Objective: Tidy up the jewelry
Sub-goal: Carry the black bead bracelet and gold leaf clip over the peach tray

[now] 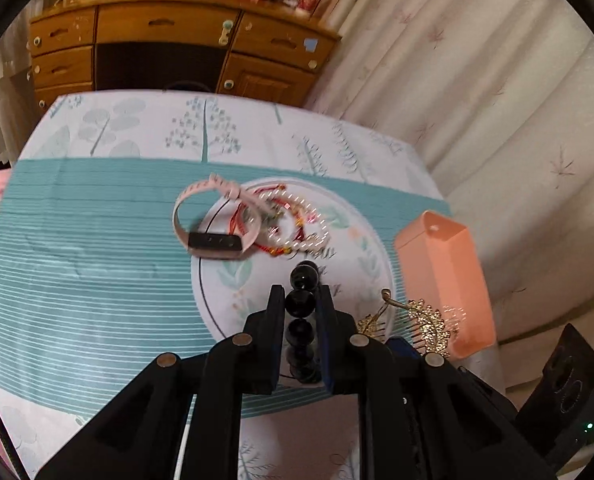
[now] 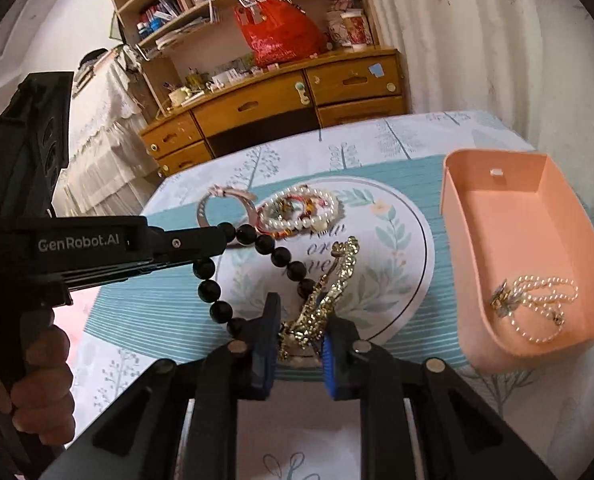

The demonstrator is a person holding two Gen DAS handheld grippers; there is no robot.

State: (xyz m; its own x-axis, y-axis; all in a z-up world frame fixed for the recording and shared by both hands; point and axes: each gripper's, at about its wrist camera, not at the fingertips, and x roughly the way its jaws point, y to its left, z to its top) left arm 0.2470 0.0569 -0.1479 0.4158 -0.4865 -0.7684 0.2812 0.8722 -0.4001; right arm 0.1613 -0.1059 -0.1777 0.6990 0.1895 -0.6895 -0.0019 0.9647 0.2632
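My left gripper (image 1: pixel 301 292) is shut on a black bead bracelet (image 1: pixel 301 304) and holds it above the white round plate (image 1: pixel 217 280). In the right wrist view the bracelet (image 2: pixel 253 240) hangs from the left gripper (image 2: pixel 221 236). My right gripper (image 2: pixel 301 312) is shut on a gold hair comb (image 2: pixel 325 300), which also shows in the left wrist view (image 1: pixel 429 320). On the plate (image 2: pixel 397 240) lie a pink smartwatch (image 1: pixel 213 240), a red cord bracelet (image 1: pixel 281 216) and a pearl bracelet (image 2: pixel 309 212). The pink box (image 2: pixel 497 220) at the right holds a pearl necklace (image 2: pixel 537 300).
The table has a teal striped cloth (image 1: pixel 77 260). A wooden dresser (image 1: pixel 177 52) stands beyond the far edge, with cluttered shelves (image 2: pixel 217 0) above it. White curtains (image 1: pixel 477 100) hang at the right. The pink box (image 1: pixel 445 276) stands right of the plate.
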